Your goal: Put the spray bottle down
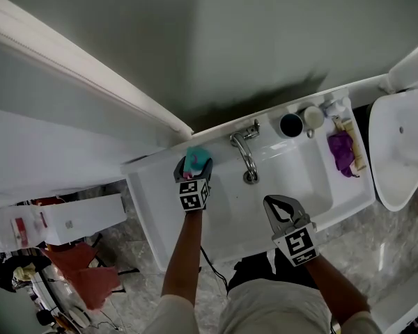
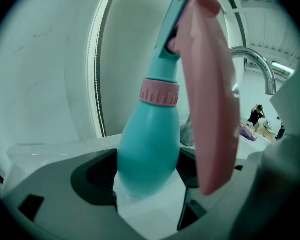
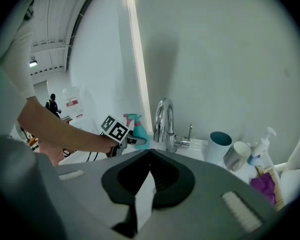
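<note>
The spray bottle (image 1: 198, 156) is teal with a pink collar and trigger, and stands upright over the sink's back-left ledge (image 1: 153, 169), left of the tap. My left gripper (image 1: 194, 165) is shut on its round belly (image 2: 149, 151), with a pad against each side. In the left gripper view the bottle's base hangs just over the white ledge; whether it touches I cannot tell. My right gripper (image 1: 279, 202) hovers over the front right of the basin, shut and empty, its tips (image 3: 150, 153) meeting. From there the bottle (image 3: 135, 128) shows small, left of the tap.
A chrome tap (image 1: 245, 153) stands at the back middle of the white sink (image 1: 313, 200). On the right ledge are a dark cup (image 1: 290, 124), a pale cup (image 1: 313, 117), a pump bottle (image 1: 336, 106) and a purple cloth (image 1: 341, 152). A toilet (image 1: 400, 148) is further right.
</note>
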A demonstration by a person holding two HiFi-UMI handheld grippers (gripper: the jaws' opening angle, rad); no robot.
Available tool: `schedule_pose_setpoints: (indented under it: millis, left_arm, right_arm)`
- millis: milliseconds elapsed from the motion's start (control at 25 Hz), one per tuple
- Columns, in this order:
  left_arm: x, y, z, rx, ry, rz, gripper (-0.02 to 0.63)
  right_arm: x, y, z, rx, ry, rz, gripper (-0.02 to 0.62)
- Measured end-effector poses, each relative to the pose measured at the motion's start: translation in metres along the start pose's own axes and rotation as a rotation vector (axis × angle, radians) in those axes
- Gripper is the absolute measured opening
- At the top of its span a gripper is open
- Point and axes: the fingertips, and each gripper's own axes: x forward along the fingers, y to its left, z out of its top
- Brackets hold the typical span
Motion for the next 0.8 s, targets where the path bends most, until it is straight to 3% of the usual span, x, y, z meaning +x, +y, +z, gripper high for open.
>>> schedule_pose_setpoints:
  millis: [440, 800]
  left_arm:
    - [0.003, 0.003, 0.001, -0.019, -0.011, -0.021, 0.373]
    - [-0.007, 0.004, 0.007, -0.043, -0.035, -0.005, 0.434]
  right_arm:
    - [0.006, 0.009, 0.002, -0.006, -0.006, 0.021, 0.011]
    - [-0.006, 0.004, 0.004, -0.016, -0.012, 0.003, 0.011]
